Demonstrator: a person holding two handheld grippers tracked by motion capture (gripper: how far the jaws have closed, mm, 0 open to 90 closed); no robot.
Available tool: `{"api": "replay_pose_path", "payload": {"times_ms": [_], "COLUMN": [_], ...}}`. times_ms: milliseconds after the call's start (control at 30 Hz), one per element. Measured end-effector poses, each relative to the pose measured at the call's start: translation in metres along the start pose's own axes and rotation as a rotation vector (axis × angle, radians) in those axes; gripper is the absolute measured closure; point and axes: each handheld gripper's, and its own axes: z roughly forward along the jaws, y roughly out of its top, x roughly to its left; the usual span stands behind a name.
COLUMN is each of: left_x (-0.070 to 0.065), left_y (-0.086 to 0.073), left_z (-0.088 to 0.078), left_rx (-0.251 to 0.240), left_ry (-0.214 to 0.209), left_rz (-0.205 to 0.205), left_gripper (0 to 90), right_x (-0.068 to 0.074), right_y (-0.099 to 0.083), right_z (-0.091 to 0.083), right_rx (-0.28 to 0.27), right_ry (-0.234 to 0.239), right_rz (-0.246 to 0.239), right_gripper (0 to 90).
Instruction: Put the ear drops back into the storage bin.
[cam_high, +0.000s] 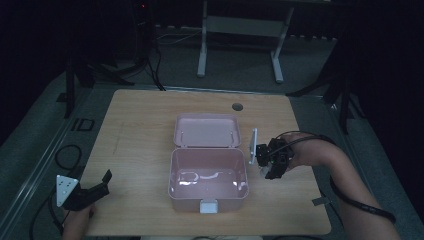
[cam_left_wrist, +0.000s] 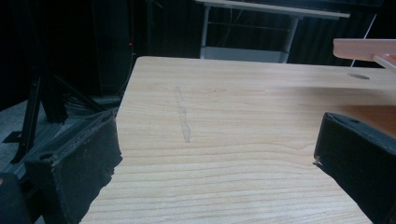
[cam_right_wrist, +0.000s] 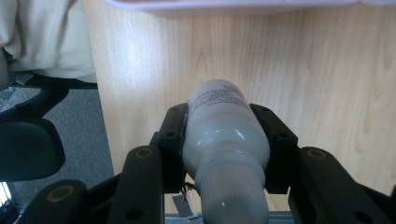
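Note:
A pink plastic box stands open in the middle of the wooden table, its lid laid back behind it. My right gripper hovers just right of the box, above the table. It is shut on a white bottle, with the black pads pressed on both sides of the bottle's body. My left gripper rests at the table's front left corner. Its jaws stand wide apart over bare wood with nothing between them.
A white latch sits on the box's front wall. A round cable hole lies near the table's far edge. A white table frame stands beyond the table, and cables lie on the floor at the left. A dark chair shows below the table edge.

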Motion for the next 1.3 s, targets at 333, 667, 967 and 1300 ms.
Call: {"api": "replay_pose_path", "payload": {"times_ms": [333, 667, 967, 1300], "left_x": [0.0, 0.0, 0.0, 0.0], "left_y": [0.0, 0.0, 0.0, 0.0], "left_z": [0.0, 0.0, 0.0, 0.0], "left_rx": [-0.001, -0.001, -0.001, -0.001], "left_ry": [-0.002, -0.004, -0.007, -0.006], "left_rz": [0.0, 0.001, 0.002, 0.004], "left_gripper": [0.4, 0.4, 0.4, 0.4], "right_x": [-0.001, 0.0, 0.002, 0.003], "right_y": [0.027, 0.06, 0.081, 0.099], "right_z": [-0.027, -0.025, -0.003, 0.039], "right_rx": [-0.015, -0.032, -0.024, 0.016], "right_ry": [-0.016, -0.006, 0.03, 0.063], "right_rz": [-0.026, -0.09, -0.137, -0.169], "right_gripper": [59.7, 59.7, 59.7, 59.7]}}
